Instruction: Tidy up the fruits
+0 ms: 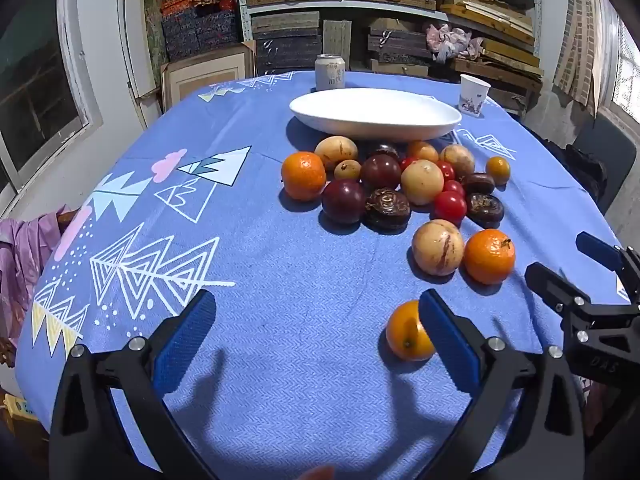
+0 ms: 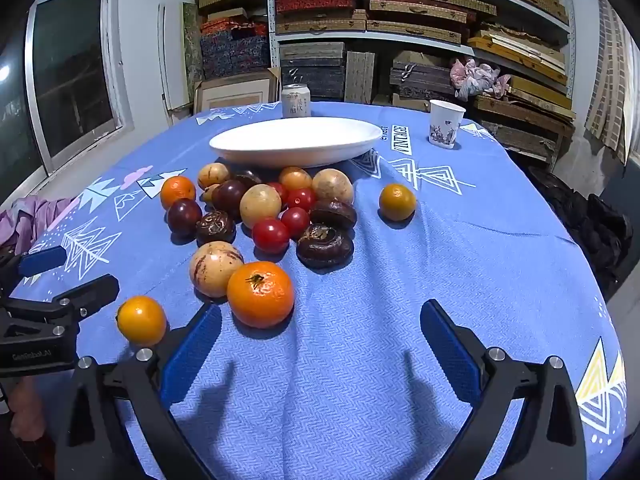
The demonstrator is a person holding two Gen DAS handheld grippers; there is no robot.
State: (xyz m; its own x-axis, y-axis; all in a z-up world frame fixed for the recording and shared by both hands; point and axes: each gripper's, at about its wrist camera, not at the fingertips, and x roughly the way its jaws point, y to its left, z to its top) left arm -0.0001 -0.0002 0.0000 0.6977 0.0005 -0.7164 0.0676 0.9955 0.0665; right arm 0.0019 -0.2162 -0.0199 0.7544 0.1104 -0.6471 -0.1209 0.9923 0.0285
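Both hand-held grippers are hovering above the blue patterned tablecloth (image 2: 360, 320), tilted downward; each is standing fully released with nothing between its blue-padded fingers.

The left gripper (image 1: 316, 332) is gaping wide over bare cloth; a small yellow-orange citrus fruit (image 1: 406, 332) is sitting just outside its right finger, partly hidden behind the pad; whether fruit and pad are touching cannot be told.

The right gripper (image 2: 320, 336) is gaping equally wide; a large orange mandarin with a green stem scar (image 2: 261, 294) is lying just beyond its left finger, touching a pale speckled round fruit (image 2: 214, 262) behind it.

The main cluster of fruit is lying loose on the cloth in front of the white oval ceramic dish (image 2: 296, 140); it is comprising dark purple plums (image 2: 184, 216), red cherry tomatoes (image 2: 271, 235), wrinkled dark brown fruits (image 2: 325, 245), further pale round fruits (image 2: 260, 205) and a second orange mandarin (image 2: 178, 192); another small yellow-orange fruit (image 2: 397, 202) is sitting apart to the right of the cluster; the dish is holding no fruit.

Behind the dish a silver drink can (image 2: 296, 100) is standing upright; a white paper cup with a floral print (image 2: 446, 123) is standing near the far right edge of the table; shelves stacked with flat boxes (image 2: 400, 8) are filling the background.
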